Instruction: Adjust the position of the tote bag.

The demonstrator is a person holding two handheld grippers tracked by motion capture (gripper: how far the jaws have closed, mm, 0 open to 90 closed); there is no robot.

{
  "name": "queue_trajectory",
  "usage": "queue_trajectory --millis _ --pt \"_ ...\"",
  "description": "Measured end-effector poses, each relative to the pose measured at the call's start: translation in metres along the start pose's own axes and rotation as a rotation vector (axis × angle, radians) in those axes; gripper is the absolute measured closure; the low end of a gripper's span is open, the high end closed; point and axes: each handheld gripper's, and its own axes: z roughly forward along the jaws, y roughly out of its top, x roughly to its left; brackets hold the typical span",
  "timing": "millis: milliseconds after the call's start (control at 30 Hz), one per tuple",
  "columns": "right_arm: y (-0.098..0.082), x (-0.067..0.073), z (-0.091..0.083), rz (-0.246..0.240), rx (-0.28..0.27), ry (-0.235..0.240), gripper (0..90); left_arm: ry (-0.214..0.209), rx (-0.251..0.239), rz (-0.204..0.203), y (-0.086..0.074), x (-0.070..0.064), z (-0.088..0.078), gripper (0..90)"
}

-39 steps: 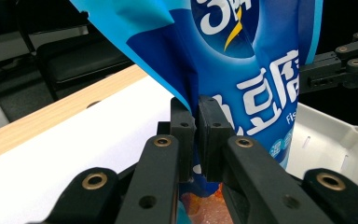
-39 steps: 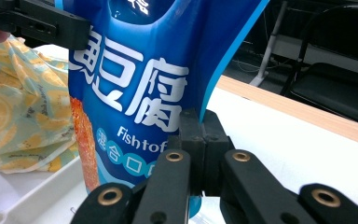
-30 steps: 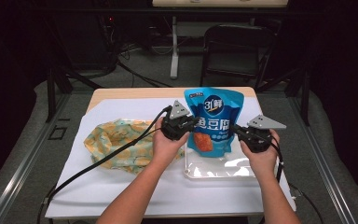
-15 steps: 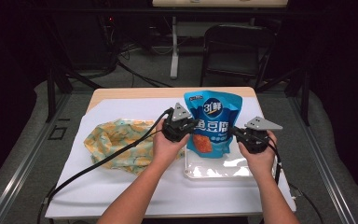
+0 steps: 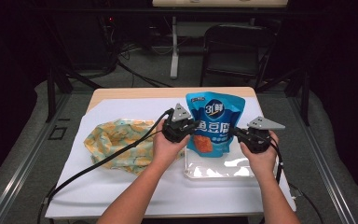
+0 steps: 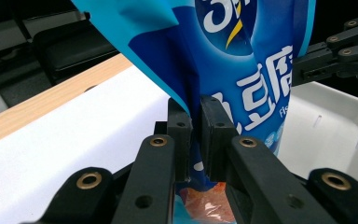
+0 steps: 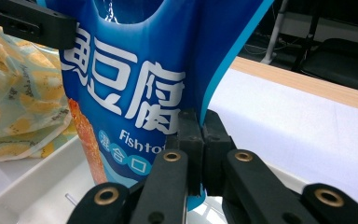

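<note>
Two grips: one blue pouch [image 5: 216, 122] is held upright between the left gripper [image 5: 182, 132] and the right gripper [image 5: 244, 136], each at a side edge.
Pouch place: over the far rim of the clear tray [image 5: 223, 170], its lower end at or just above the tray.
Left gripper state: jaws pinching the pouch's edge film, having just eased open a little, the film still between them [image 6: 193, 135].
Right gripper state: jaws pressed tight on the opposite edge seam [image 7: 200, 140].
Handling, as I judge: soft, glossy film, likely slippery; filled enough to sag, yet light. The flat side seams are the best hold, since the belly would bulge and slide.
High view adds: the whole layout, with a yellow patterned cloth [image 5: 121, 142] lying left of the tray on the white worktop [image 5: 121, 196].
Gripper views add: how the jaws bite the film, which the high view is too distant to tell.
</note>
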Motion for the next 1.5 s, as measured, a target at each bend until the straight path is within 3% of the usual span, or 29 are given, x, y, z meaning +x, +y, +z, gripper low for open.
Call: queue_trajectory --millis 700,1100,1500 --pt "-0.008 -0.003 -0.006 0.033 -0.005 0.004 84.8 -0.038 -0.001 -0.002 -0.001 -0.004 -0.001 75.7" --pt "-0.010 -0.004 -0.011 0.040 -0.020 -0.010 77.5 -0.032 -0.012 0.005 0.000 -0.004 -0.005 67.1" --pt "-0.009 -0.004 -0.016 0.047 -0.034 -0.012 75.0 -0.017 -0.022 0.010 0.003 -0.005 -0.012 64.2"
